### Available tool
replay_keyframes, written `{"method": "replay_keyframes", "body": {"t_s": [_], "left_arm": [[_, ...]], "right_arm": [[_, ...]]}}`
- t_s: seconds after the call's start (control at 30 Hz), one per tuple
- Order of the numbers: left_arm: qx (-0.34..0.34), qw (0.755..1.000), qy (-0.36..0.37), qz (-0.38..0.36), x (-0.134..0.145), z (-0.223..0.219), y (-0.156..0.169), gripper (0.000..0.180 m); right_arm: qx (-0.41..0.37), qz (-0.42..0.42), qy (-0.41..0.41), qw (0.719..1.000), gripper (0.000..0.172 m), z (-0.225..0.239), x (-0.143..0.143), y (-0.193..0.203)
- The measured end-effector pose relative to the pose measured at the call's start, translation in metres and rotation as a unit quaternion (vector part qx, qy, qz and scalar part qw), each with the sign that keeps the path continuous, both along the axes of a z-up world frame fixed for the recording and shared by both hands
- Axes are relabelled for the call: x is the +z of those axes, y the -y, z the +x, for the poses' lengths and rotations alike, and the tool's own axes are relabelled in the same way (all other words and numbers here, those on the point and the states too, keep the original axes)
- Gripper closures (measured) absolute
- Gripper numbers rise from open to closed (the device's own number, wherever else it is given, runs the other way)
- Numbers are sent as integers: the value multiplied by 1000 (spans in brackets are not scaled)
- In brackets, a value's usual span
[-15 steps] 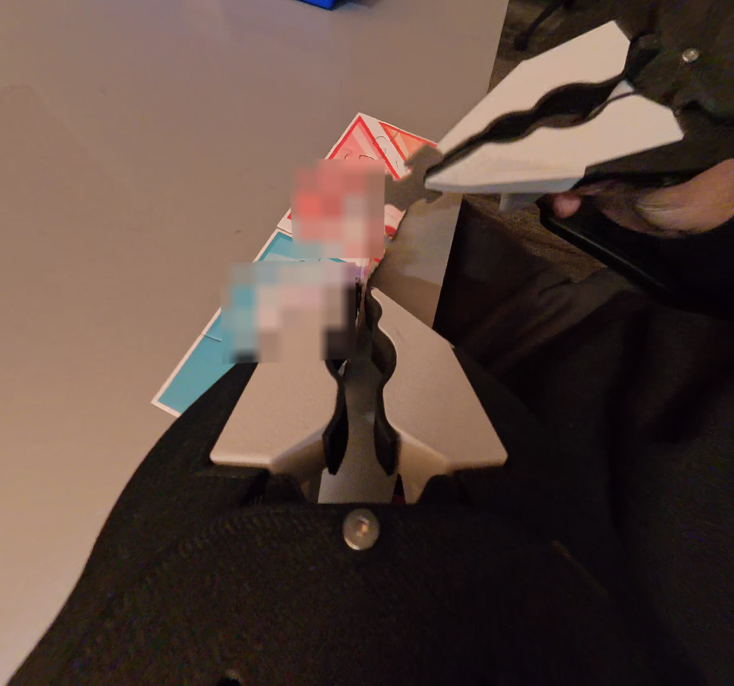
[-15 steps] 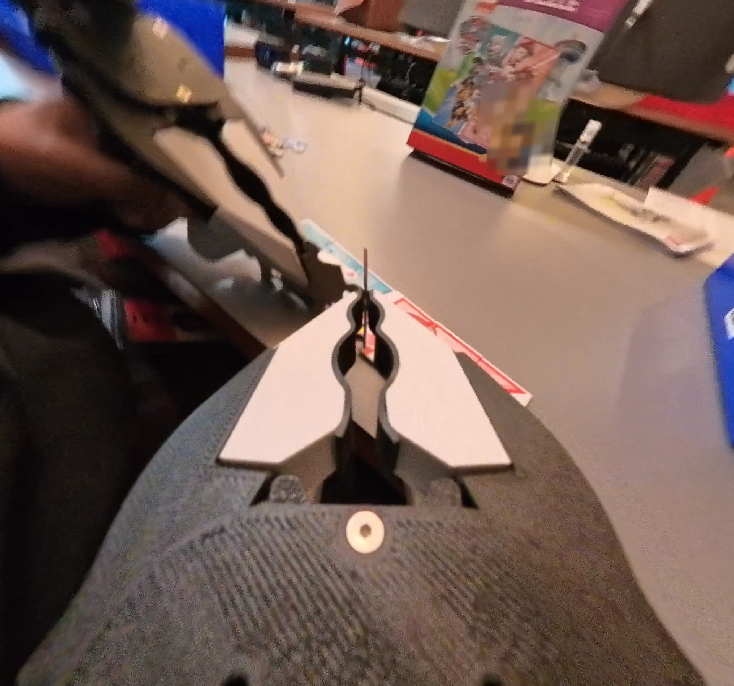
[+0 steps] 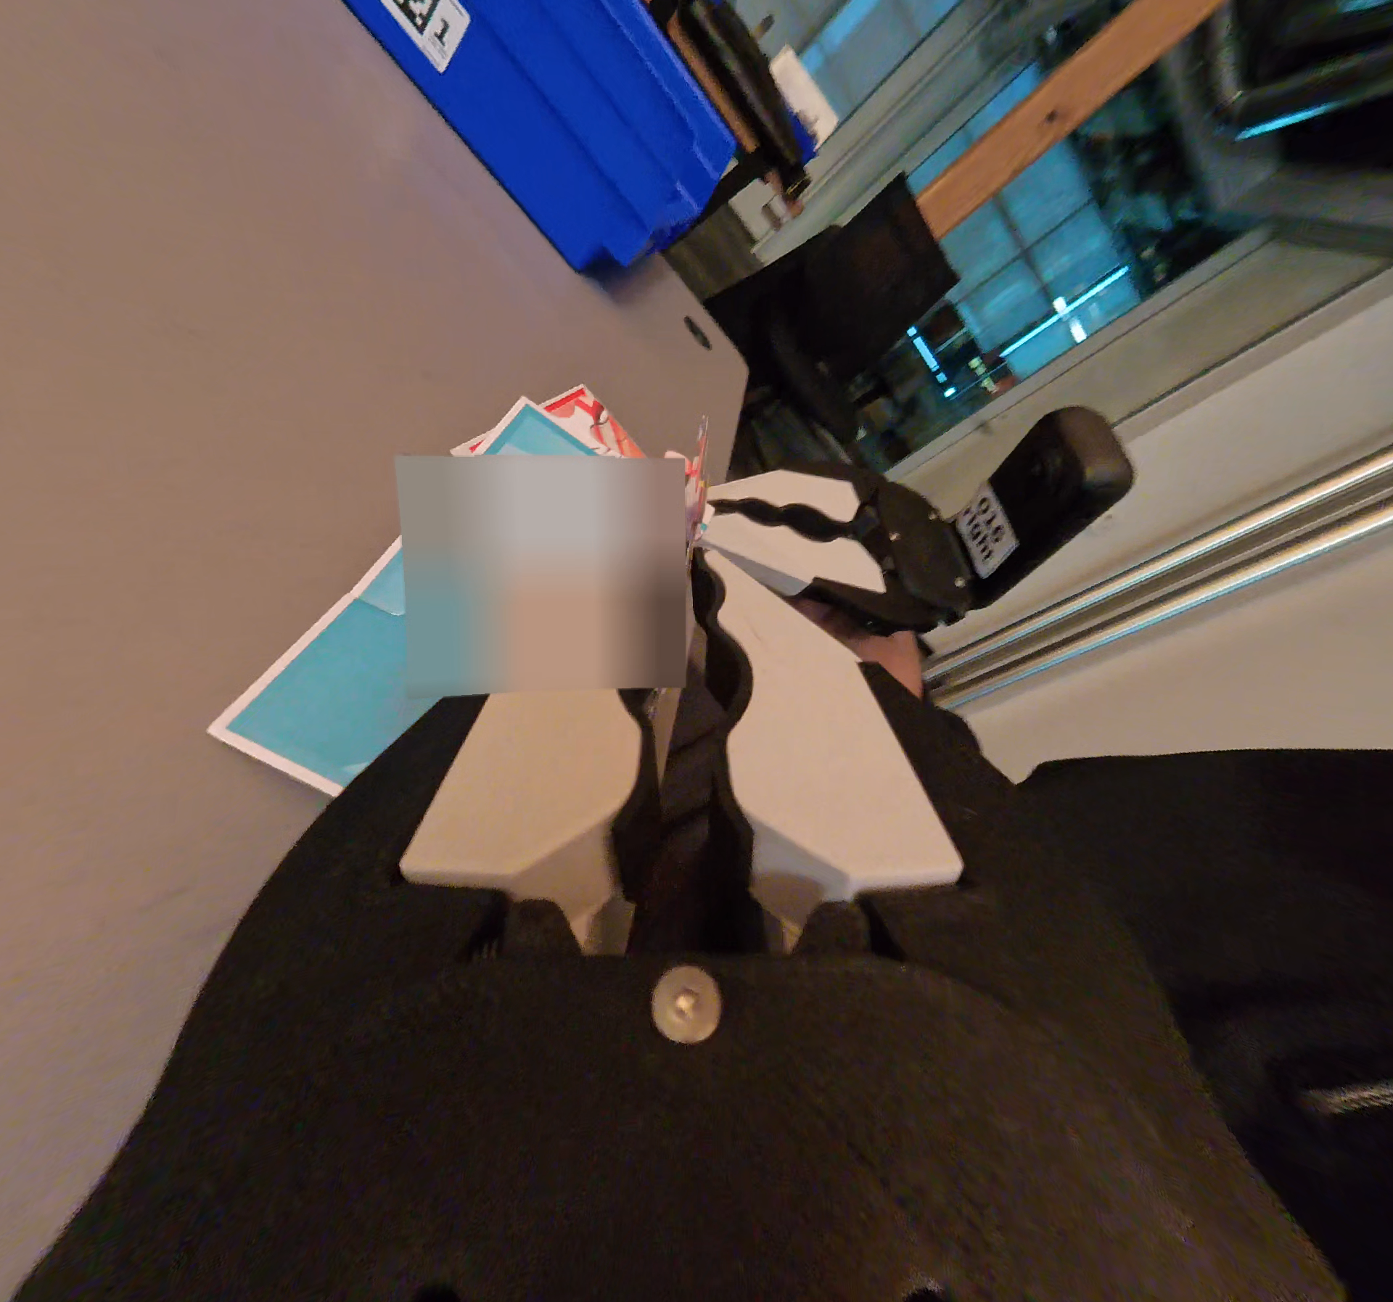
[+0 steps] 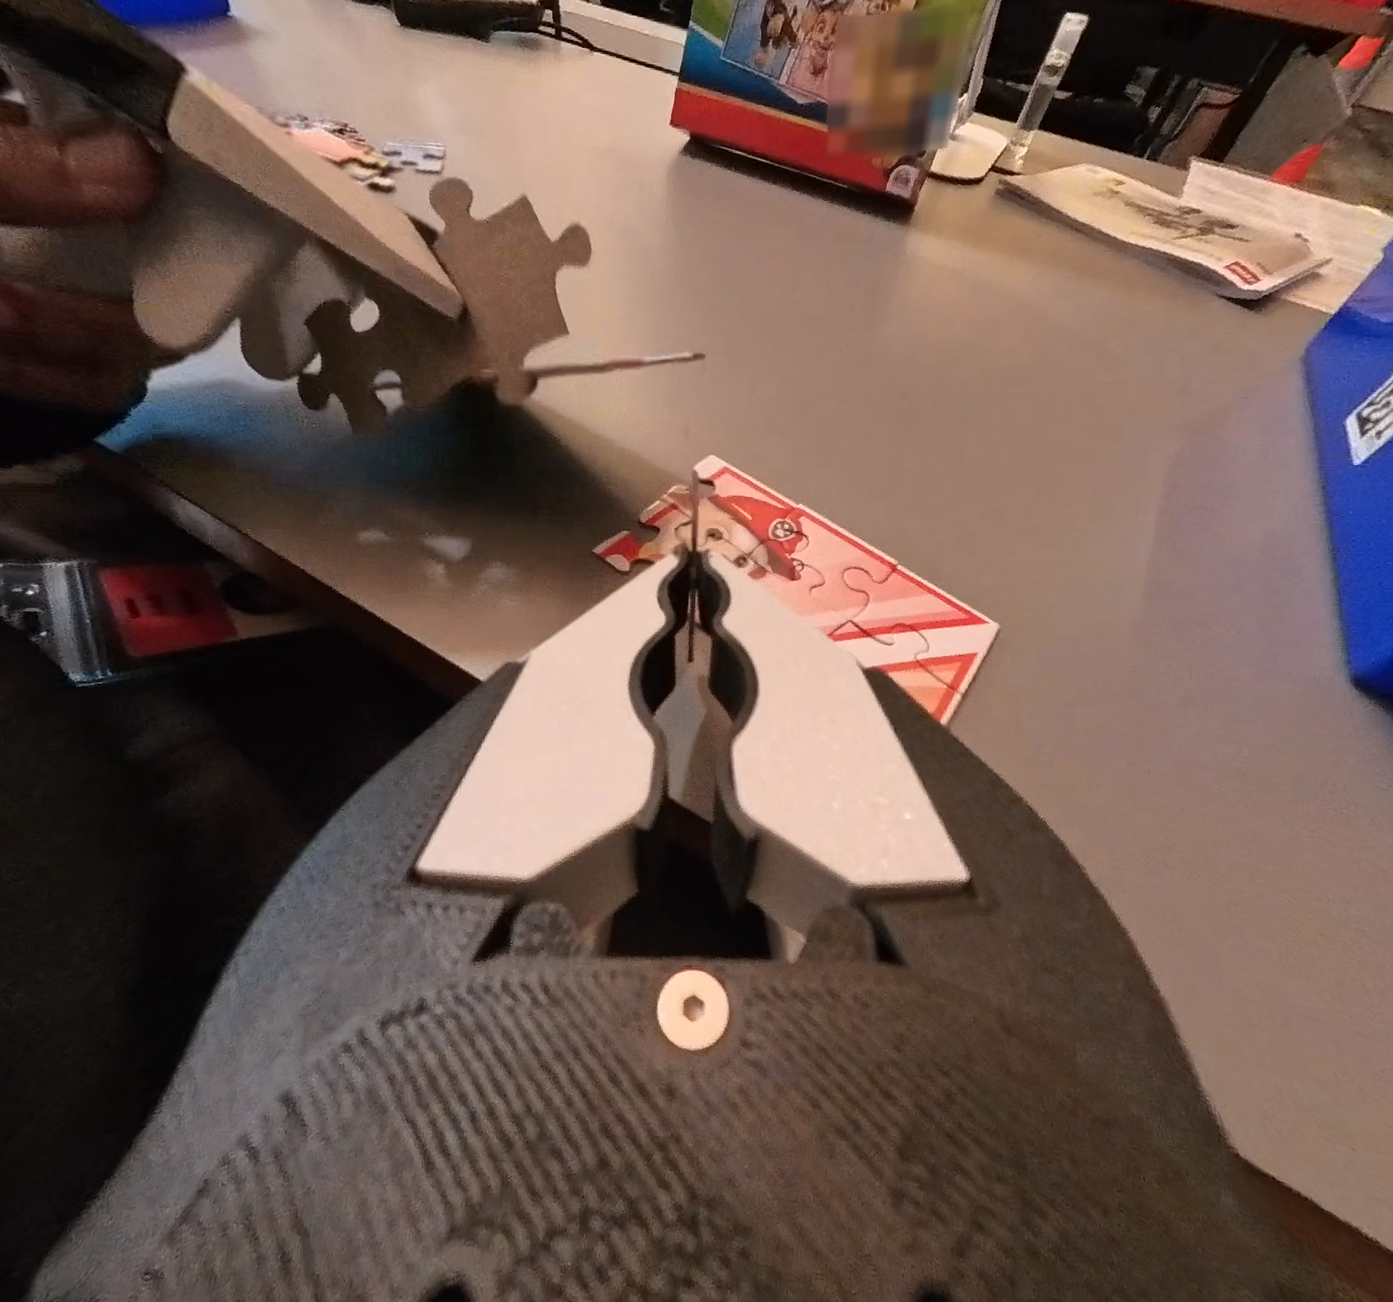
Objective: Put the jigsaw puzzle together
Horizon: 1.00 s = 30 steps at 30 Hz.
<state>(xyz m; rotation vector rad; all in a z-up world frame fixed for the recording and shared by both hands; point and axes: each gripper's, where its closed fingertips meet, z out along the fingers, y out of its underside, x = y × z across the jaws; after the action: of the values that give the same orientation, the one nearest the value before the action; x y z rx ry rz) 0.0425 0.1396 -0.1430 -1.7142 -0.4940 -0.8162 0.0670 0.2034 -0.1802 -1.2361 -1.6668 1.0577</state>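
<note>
**Both tongs clamped on puzzle pieces**

Above the table edge, my right gripper is clenched on a thin puzzle piece held edge-on. At ten o'clock my left gripper pinches a cluster of joined pieces, grey backs showing. Under the right tips lies the red assembled section on the grey table; the puzzle box stands at twelve, a blue bin at three.

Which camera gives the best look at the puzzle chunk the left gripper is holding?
The right wrist view: the left gripper grips the joined puzzle pieces, grey backs and outline showing. In the left wrist view a blur patch covers most of them.
</note>
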Motion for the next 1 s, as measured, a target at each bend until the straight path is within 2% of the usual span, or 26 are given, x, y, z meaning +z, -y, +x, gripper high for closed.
{"method": "replay_keyframes", "body": {"t_s": [0.13,0.2,0.43,0.53,0.67,0.8,0.87,0.93,1.0], "left_arm": [[6,997,51,57,23,-13,11,180],[24,995,51,77,33,-25,21,180],[127,987,-34,93,68,-84,82,180],[135,984,-77,90,79,-91,100,180],[99,982,-151,46,70,-78,97,180],[119,967,-222,36,65,-74,82,180],[75,968,-239,16,49,-53,62,180],[82,954,-286,-24,31,-50,50,180],[124,923,-361,-47,30,-61,50,180]], "right_arm": [[-2,8,0,1000,172,-1,0,-2],[10,8,-12,1000,172,-1,4,1],[47,44,-75,995,172,-7,35,19],[65,58,-86,992,172,-18,48,30],[92,98,-103,986,172,-37,70,48],[82,158,-127,976,172,-51,94,50],[75,160,-140,974,172,-56,107,49],[74,147,-149,975,172,-59,115,48],[70,146,-153,975,172,-61,120,46]]}}
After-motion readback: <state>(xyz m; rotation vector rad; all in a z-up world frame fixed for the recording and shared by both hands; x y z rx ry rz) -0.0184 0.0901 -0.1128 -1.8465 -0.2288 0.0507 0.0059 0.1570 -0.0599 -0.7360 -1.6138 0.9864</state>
